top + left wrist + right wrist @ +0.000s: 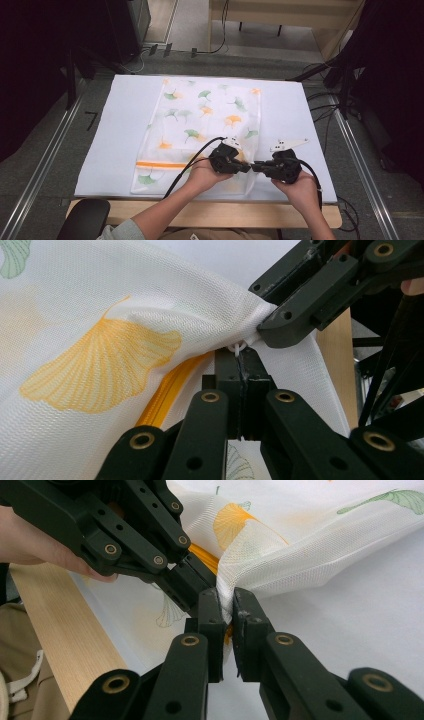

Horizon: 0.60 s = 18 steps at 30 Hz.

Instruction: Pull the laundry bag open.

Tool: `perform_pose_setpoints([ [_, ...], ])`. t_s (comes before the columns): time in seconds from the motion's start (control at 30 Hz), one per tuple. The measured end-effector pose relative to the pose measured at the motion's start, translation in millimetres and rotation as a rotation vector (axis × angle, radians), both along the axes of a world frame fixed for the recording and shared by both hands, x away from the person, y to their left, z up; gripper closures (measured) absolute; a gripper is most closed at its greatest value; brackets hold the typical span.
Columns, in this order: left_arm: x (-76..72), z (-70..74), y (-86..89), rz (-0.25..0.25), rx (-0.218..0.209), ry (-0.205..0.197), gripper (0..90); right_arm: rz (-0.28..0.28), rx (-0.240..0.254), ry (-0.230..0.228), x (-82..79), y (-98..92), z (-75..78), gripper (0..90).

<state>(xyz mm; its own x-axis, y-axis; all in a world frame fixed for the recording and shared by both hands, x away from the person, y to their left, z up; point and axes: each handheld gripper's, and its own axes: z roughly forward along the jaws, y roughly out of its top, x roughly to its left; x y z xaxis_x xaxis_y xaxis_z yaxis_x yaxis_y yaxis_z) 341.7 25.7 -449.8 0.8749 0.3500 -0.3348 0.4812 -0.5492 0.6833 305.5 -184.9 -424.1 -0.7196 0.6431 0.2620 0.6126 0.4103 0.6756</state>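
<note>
A white mesh laundry bag [205, 117] printed with green and orange ginkgo leaves lies flat on the table, its orange zipper [155, 164] running along the near end. My left gripper [246, 167] is shut at the bag's near right corner on the small white zipper pull [239, 347], where the orange zipper [165, 395] ends. My right gripper [256, 168] faces it tip to tip, shut on a pinch of the mesh [227, 592] at the same corner. In the left gripper view the right gripper [272, 325] clamps the bunched fabric just above my own closed jaws.
A white mat [120, 130] covers the table, with a wooden front edge [225, 212] near the person. A black chair back [85, 217] sits at the bottom left. Metal rails [45, 160] flank the table and cables [325, 107] lie on the floor at the right.
</note>
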Motion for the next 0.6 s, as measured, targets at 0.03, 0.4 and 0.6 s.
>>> perform_pose_setpoints([
  [0.03,-0.2,0.2,0.0,0.007,0.004,0.003,90.0,0.001,-0.002,0.000,0.2,0.0,-0.2,85.4],
  [0.4,3.1,0.4,3.1,0.039,0.017,0.030,90.0,0.001,-0.004,-0.002,-0.5,1.5,-0.2,85.5],
  [0.6,5.2,-0.4,6.7,0.061,0.038,0.031,90.0,-0.001,-0.005,-0.006,-1.0,0.6,0.6,85.6],
])
